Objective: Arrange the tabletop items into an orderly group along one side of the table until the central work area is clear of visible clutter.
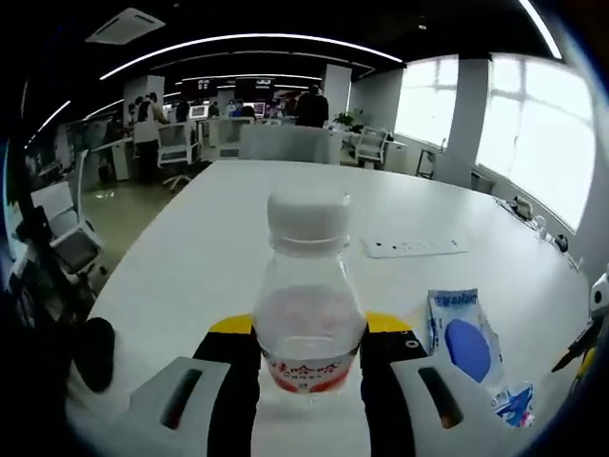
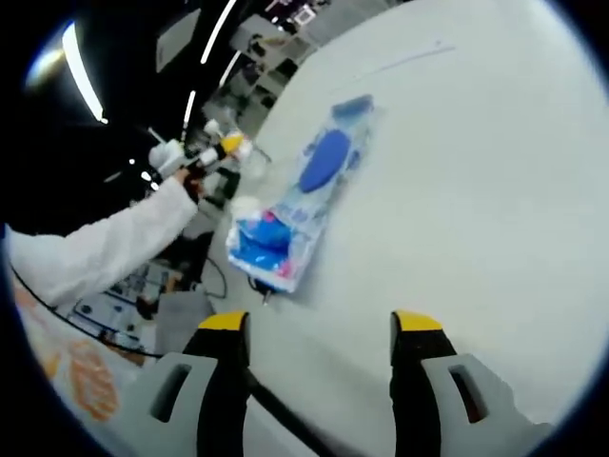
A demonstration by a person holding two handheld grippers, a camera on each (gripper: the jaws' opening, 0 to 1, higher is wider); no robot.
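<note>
A clear plastic bottle (image 1: 309, 305) with a white cap and a red label stands upright between the yellow-tipped jaws of my left gripper (image 1: 309, 328), which is shut on its body. To its right a blue and white packet (image 1: 466, 343) lies flat on the white table (image 1: 209, 248). In the right gripper view the same packet (image 2: 304, 200) lies ahead of my right gripper (image 2: 321, 328), a little to the left. That gripper is open, with only bare table between its jaws. Farther off, a white-sleeved hand holds the left gripper (image 2: 205, 152).
A white power strip (image 1: 414, 248) lies beyond the bottle, toward the table's middle. A thin black object (image 2: 276, 400) lies on the table by the right gripper's left jaw. A black item (image 1: 95, 352) sits at the table's left edge. Office chairs and desks stand beyond.
</note>
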